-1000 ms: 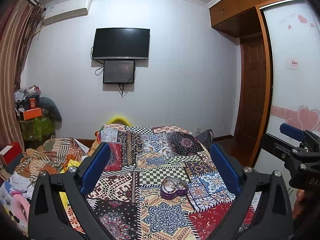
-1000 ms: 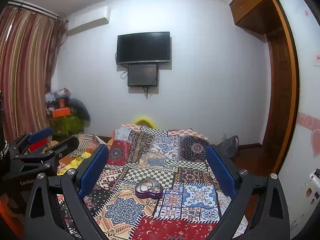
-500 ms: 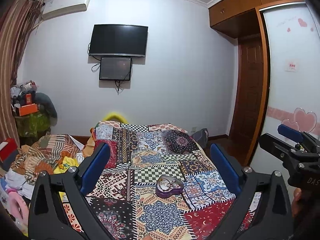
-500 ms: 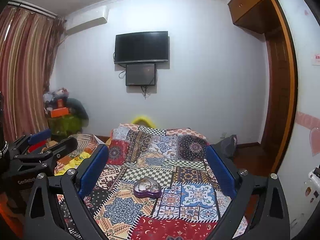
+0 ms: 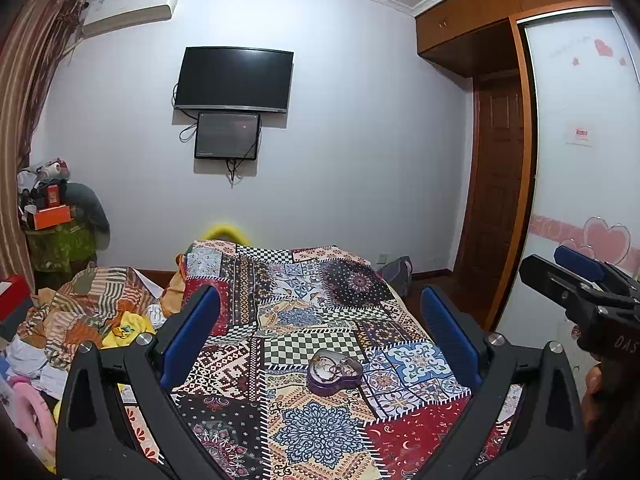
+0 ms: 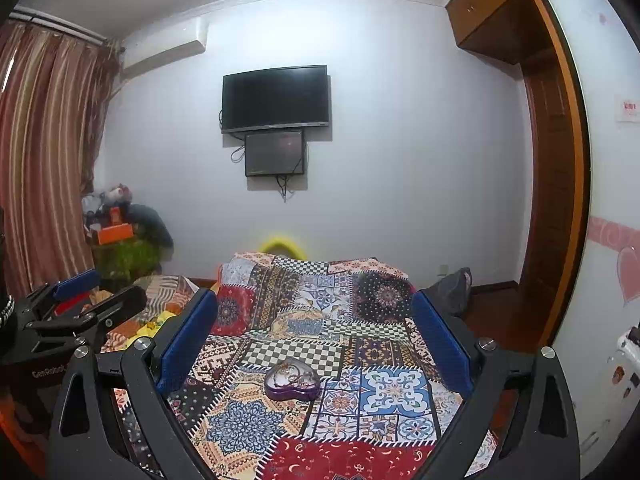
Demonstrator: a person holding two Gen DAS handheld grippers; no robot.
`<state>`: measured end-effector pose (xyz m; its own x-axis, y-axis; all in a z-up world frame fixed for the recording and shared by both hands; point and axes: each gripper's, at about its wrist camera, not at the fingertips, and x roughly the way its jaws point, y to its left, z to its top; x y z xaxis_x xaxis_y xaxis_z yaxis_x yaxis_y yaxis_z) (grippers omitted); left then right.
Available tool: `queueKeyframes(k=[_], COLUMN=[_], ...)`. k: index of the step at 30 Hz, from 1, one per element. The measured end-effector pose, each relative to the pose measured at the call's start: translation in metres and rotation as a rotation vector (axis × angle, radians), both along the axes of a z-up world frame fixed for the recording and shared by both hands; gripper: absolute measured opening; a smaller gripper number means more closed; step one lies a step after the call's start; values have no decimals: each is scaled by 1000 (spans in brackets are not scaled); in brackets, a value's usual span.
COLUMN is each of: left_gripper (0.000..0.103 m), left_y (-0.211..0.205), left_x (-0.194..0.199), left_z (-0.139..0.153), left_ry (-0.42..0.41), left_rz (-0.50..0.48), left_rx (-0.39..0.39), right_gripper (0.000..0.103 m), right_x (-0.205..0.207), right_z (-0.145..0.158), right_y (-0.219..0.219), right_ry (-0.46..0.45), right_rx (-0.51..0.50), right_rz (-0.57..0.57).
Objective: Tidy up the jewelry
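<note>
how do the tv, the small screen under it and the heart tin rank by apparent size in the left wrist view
1. tv
2. small screen
3. heart tin: only slightly smaller-looking than the screen, and much nearer the camera, so true sizes are unsure.

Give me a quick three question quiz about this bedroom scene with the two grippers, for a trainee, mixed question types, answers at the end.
1. True or false: the left gripper holds the heart-shaped box.
2. What does the box rest on? A. patchwork bedspread B. floor C. shelf
3. Fill in: the box holds ____.

Key: 1 false, both it and the right gripper have fingers spread and empty. 2 A. 3 jewelry.
</note>
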<state>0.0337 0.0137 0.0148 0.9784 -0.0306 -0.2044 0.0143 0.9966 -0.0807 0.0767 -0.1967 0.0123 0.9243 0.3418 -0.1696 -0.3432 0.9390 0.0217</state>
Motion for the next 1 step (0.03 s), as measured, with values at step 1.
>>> queueKeyframes(k=[1], left_gripper=[101], left_y=[0], left_x=[1], left_z=[0], left_ry=[1], left_rz=[-1], left_rx=[2], right_gripper=[97], right_x=[1], right_z=[0], right_y=[0], right_ry=[1], right_rx=[2], right_rz=[-1])
